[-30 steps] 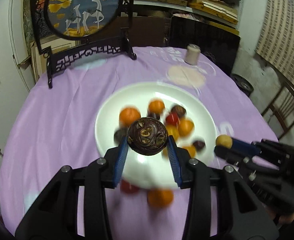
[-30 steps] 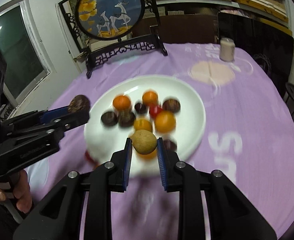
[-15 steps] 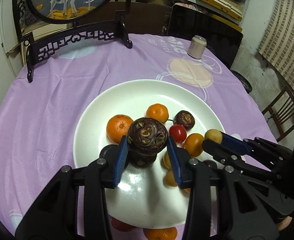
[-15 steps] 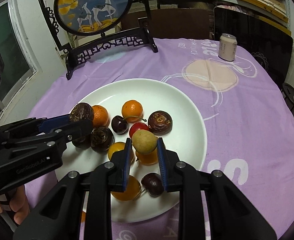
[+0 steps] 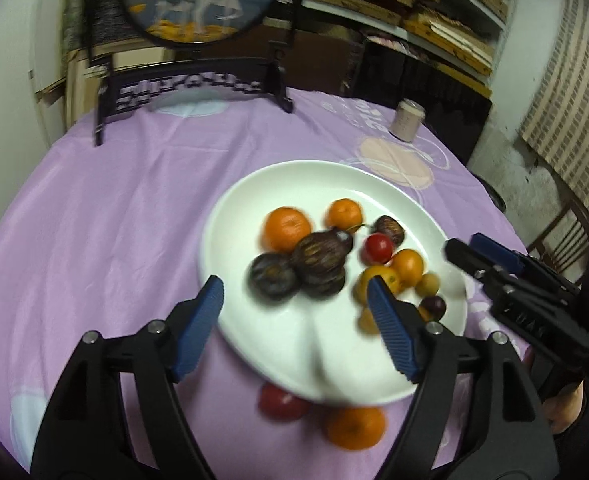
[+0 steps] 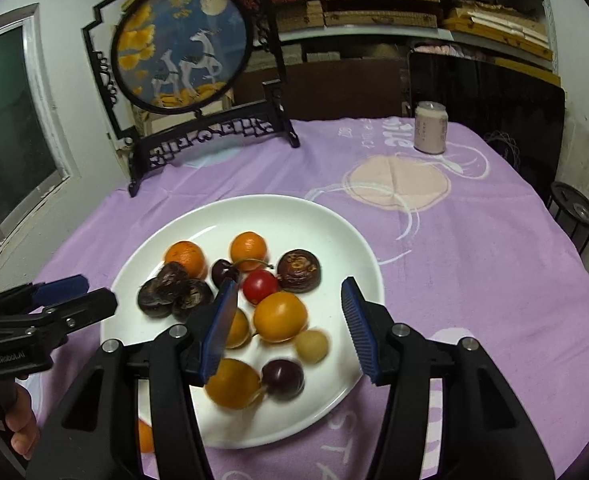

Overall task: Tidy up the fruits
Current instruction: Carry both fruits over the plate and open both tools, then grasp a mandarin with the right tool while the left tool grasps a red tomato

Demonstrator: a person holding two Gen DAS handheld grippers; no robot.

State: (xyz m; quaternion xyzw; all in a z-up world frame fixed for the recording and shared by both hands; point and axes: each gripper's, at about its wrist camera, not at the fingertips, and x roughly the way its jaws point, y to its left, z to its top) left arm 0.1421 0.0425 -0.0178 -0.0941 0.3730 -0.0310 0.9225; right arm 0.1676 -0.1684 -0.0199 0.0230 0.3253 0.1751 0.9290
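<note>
A white plate on the purple cloth holds several oranges, dark fruits and a red one. My left gripper hangs over the plate's near left rim, its jaws opening with nothing between them. The dark wrinkled fruit lies blurred on top of two other dark fruits. My right gripper is over the plate's near right side, jaws opening; the small tan fruit lies on the plate below, free of the pads. A red fruit and an orange lie on the cloth in front of the plate.
A round deer picture on a black carved stand stands at the table's far left. A pale can stands at the far right. Shelves fill the wall behind. A wooden chair and a black bin are beyond the right edge.
Both grippers have opened. The dark fruit left the left jaws and now rests on the dark fruits in the plate. The tan fruit left the right jaws and lies on the plate.
</note>
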